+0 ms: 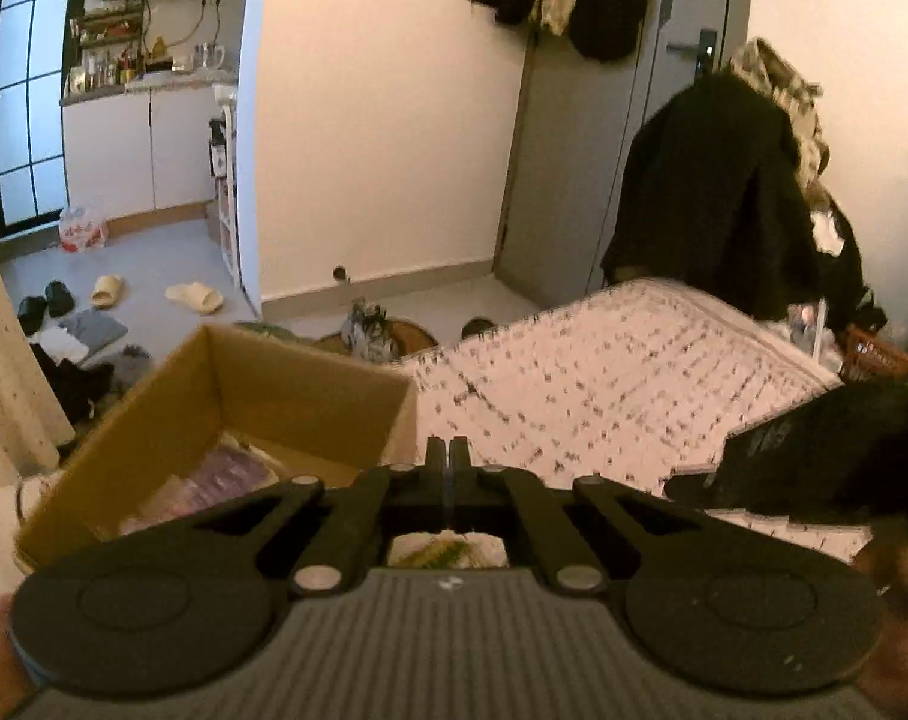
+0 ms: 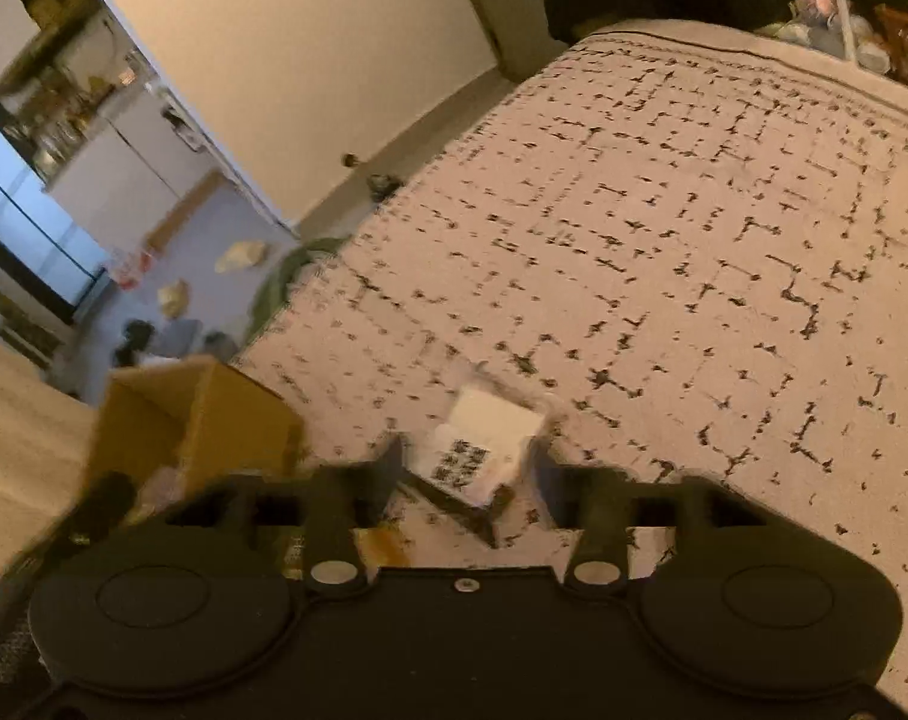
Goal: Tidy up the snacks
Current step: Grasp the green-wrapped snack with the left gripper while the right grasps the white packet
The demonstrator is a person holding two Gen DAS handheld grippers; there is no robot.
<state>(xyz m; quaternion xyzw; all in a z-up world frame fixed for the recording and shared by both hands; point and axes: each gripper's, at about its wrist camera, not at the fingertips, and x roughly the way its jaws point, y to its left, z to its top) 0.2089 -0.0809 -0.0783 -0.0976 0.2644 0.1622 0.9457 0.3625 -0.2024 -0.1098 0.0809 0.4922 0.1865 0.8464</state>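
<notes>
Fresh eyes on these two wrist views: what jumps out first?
The open cardboard box at the left edge of the patterned bedspread, with purple snack packs inside, draws the eye first. In the right wrist view, a small white packet with dark print lies between the parted jaws of the right gripper, blurred, so contact is unclear. The left gripper has its jaws shut on nothing.
</notes>
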